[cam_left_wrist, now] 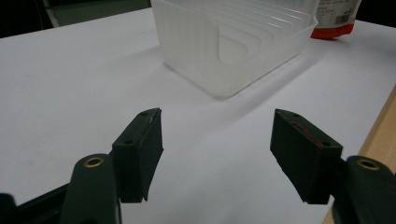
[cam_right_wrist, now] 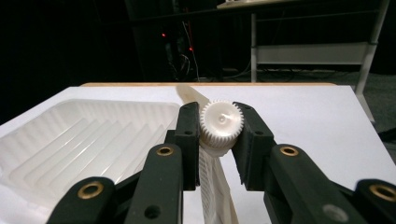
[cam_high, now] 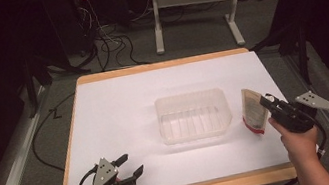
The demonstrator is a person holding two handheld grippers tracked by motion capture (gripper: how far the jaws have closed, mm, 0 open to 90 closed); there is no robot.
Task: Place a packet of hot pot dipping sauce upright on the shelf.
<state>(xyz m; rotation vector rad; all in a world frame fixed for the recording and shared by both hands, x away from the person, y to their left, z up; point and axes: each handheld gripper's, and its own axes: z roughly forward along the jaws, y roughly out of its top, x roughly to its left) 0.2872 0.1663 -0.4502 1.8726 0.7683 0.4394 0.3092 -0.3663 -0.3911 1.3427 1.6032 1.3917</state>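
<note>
Right gripper (cam_high: 270, 103), clamped on the pouch (cam_high: 253, 111) by its white cap (cam_right_wrist: 221, 122), holds it upright just right of the tub (cam_high: 193, 115); left gripper (cam_high: 131, 165) gapes wide, near-left.

high: above, looking forward-down | gripper views: low, close | shared: clear tub (cam_high: 194, 116) (cam_left_wrist: 233, 42) (cam_right_wrist: 79, 140)

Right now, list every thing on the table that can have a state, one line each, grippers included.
Pouch: upright beside the tub, held by its ribbed white cap.
Tub: open, no lid, nothing inside, flat on the table.
Right gripper: shut on the cap.
Left gripper: open, nothing between its jaws, near the table's front edge.
</note>
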